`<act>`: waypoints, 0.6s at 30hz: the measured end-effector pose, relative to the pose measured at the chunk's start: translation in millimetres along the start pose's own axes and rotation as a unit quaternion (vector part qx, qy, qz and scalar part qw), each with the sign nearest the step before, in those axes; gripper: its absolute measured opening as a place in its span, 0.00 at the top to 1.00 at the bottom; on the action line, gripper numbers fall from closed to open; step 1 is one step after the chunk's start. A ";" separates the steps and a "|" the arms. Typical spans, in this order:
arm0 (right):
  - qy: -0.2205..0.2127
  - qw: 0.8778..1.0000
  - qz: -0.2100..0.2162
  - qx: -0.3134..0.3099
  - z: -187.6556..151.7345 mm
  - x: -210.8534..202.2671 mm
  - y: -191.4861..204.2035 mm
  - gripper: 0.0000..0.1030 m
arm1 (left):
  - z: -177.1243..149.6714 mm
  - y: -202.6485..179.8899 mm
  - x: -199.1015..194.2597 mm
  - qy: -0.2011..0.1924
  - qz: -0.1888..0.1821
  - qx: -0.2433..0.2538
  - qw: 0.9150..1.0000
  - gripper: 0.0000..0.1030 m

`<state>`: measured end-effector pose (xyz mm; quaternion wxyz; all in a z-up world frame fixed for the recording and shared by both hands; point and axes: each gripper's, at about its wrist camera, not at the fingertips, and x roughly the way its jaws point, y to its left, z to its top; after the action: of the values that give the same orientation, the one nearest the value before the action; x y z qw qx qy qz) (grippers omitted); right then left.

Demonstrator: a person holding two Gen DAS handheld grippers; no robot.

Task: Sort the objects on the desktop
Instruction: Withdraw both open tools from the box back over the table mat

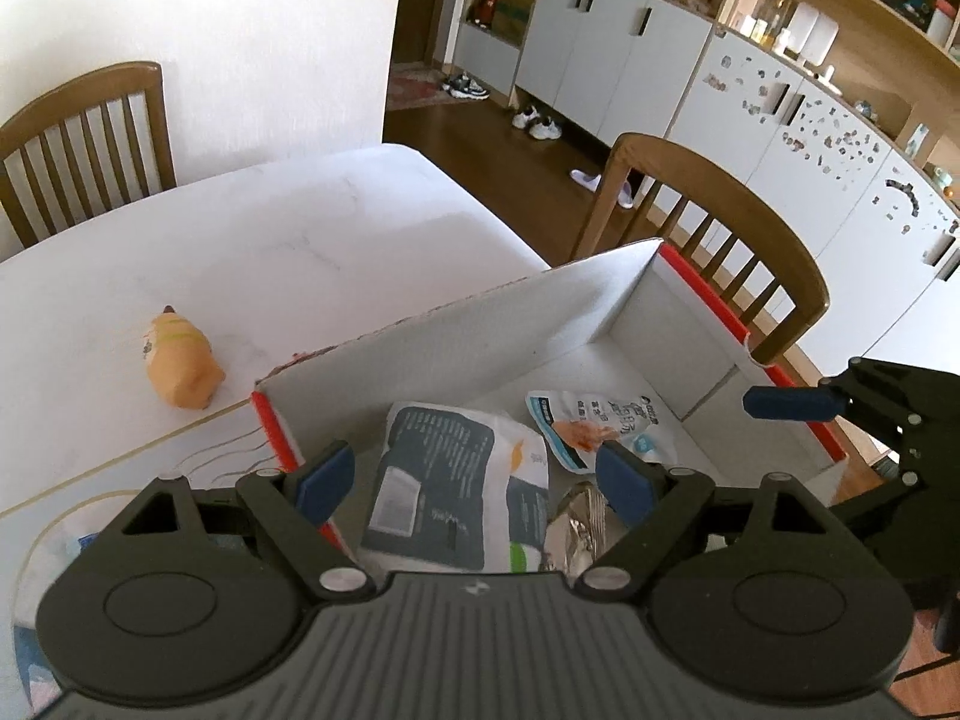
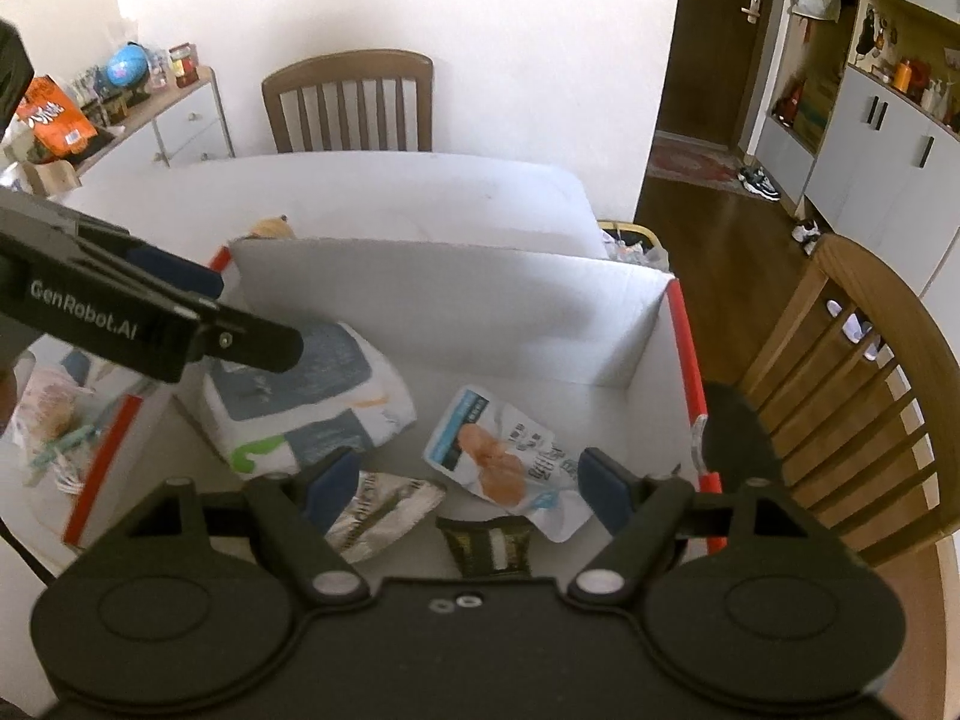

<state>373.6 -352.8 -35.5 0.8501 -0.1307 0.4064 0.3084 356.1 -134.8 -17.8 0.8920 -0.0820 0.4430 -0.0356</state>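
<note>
Left gripper [image 1: 477,480]: fingers released, empty, over the box [image 1: 456,324].
Right gripper [image 2: 474,489]: fingers released, empty.
Toy [image 1: 180,367]: lies on the counter [image 1: 270,240], outside the box's left wall, long axis slanting away.
Nearer hand: left, by my judgement.

Black grippers [image 1: 474,474], blue-padded jaws
</note>
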 end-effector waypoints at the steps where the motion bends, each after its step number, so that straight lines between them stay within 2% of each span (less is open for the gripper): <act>1: -0.002 1.000 0.002 0.001 0.4 -2.7 1.2 0.21 | -2.4 0.7 -3.9 -0.002 -0.001 0.000 1.000 0.15; 18: -0.028 0.999 0.014 0.024 -0.4 -29.7 45.7 0.18 | -43.0 27.0 -62.4 -0.039 -0.005 0.013 0.999 0.15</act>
<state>330.3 -329.9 -11.5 0.8597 -0.0959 0.3911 0.3141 283.9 -104.6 0.7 0.9094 -0.0740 0.4072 -0.0428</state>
